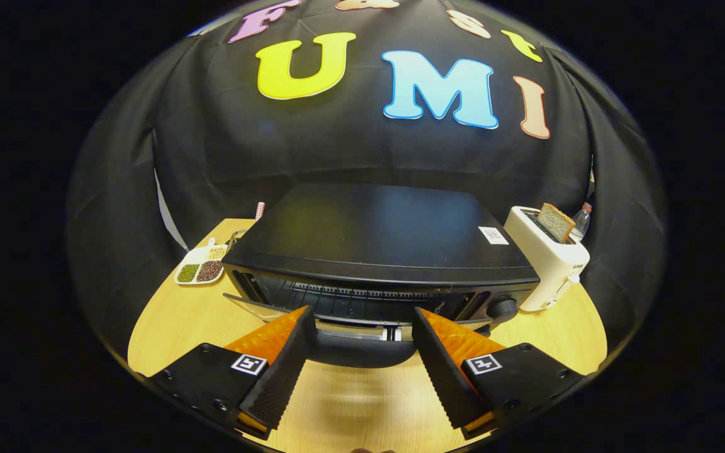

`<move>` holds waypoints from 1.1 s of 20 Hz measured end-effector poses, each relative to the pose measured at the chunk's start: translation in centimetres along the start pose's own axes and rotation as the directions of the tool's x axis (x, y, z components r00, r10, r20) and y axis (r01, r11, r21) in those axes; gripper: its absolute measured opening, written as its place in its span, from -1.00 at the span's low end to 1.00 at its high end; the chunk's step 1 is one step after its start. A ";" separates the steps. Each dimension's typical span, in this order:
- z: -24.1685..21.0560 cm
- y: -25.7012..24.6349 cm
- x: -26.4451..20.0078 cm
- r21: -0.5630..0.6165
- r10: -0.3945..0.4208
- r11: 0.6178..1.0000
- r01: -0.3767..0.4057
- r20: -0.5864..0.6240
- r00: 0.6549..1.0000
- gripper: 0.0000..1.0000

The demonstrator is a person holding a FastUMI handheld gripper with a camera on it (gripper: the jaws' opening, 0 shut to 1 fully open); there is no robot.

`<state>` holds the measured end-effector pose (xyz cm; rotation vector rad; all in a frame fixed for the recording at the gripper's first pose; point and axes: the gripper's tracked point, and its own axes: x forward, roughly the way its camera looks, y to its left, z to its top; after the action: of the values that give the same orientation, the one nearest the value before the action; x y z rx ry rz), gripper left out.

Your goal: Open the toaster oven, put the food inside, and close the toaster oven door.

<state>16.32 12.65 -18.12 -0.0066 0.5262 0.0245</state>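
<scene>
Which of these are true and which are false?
1. The oven door is partly open. True.
2. The hand-held gripper is shut on the door. False: its fingers are open, with the door's edge between them.
3. Bread sticks up from the toaster. True.
4. The toaster stands left of the oven. False: it stands on its right.
5. A divided dish sits left of the oven. True.

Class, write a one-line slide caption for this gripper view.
Open hand-held gripper faces the toaster oven, whose door hangs partly open, with a toaster beside it.
</scene>
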 end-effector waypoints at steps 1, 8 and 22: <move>-0.5 0.0 -0.3 -0.007 0.003 1.000 -0.003 -0.005 1.000 0.97; -2.7 0.2 -1.7 -0.026 0.033 0.999 -0.034 -0.045 0.998 0.94; -17.5 0.6 -3.3 0.146 0.183 0.981 -0.130 -0.443 0.878 0.95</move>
<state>4.63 12.97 -31.55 0.1447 0.9988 0.1556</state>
